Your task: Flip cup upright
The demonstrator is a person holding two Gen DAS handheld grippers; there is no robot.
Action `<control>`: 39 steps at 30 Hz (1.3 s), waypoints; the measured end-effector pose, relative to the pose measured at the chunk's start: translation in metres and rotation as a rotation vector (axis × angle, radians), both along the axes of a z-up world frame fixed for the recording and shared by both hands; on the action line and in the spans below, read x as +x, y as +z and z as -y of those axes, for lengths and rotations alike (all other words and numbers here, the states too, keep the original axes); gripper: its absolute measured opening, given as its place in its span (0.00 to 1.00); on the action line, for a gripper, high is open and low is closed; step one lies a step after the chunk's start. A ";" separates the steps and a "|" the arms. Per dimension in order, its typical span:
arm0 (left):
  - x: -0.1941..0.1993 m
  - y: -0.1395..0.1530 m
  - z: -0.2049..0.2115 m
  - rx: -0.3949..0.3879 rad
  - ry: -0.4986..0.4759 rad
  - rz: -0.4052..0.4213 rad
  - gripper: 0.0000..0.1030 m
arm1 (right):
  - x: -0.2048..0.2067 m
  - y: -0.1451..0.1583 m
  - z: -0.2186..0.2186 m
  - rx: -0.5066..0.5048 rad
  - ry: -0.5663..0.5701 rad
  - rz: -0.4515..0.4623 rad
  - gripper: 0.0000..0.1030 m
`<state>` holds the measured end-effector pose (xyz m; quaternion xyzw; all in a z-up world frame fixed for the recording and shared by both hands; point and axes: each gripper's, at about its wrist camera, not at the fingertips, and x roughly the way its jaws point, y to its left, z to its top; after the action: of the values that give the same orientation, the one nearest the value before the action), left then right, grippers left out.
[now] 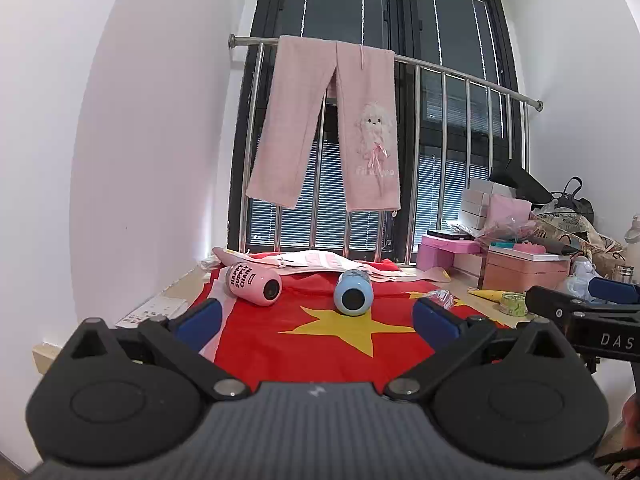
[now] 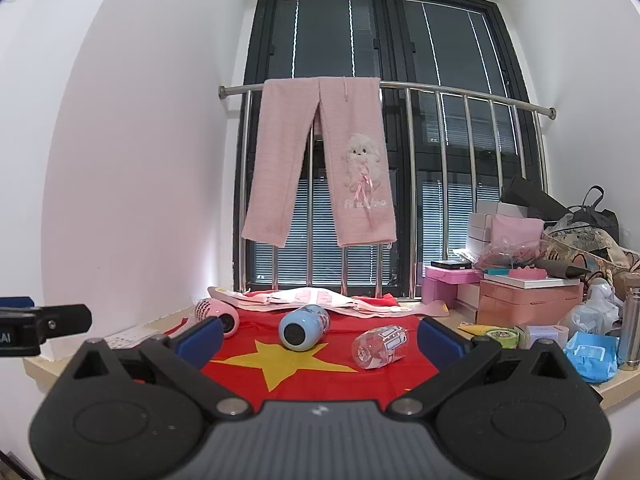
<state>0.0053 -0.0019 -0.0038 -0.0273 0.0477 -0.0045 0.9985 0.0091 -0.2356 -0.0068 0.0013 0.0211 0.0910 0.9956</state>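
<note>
Three cups lie on their sides on the red flag point(image 2: 320, 376) spread over the tabletop point(image 2: 616, 394): a pink cup point(image 1: 253, 283) at left, a blue cup point(image 1: 353, 293) near the flag's large yellow star, and a clear plastic cup point(image 2: 380, 347) to its right. Left gripper point(image 1: 316, 320) and right gripper point(image 2: 320, 338) both hover short of the cups, jaws spread wide, holding nothing. Pink trousers point(image 2: 320, 160) hang on the window railing point(image 2: 468, 98) behind.
</note>
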 end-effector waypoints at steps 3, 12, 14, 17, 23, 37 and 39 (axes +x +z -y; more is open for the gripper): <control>0.000 0.000 0.000 0.000 0.000 -0.001 1.00 | 0.000 0.000 0.000 0.000 0.000 0.000 1.00; 0.000 0.000 0.000 -0.001 0.000 -0.001 1.00 | 0.000 0.000 -0.001 0.002 0.000 0.000 1.00; 0.000 0.001 0.000 -0.001 0.000 -0.002 1.00 | 0.000 0.000 -0.001 0.002 0.000 0.000 1.00; 0.000 0.001 0.000 -0.001 0.001 -0.002 1.00 | 0.000 0.000 -0.001 0.002 0.000 0.000 1.00; 0.000 0.001 0.000 -0.003 0.000 -0.003 1.00 | 0.000 0.000 -0.002 0.002 0.000 0.000 1.00; -0.003 0.001 -0.002 -0.009 0.003 -0.001 1.00 | -0.001 0.000 -0.002 0.004 0.000 0.001 1.00; -0.004 0.002 -0.002 -0.009 0.003 -0.001 1.00 | -0.001 0.001 -0.003 0.004 0.000 0.001 1.00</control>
<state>0.0018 0.0004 -0.0021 -0.0317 0.0480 -0.0034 0.9983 0.0078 -0.2327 -0.0056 0.0033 0.0203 0.0912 0.9956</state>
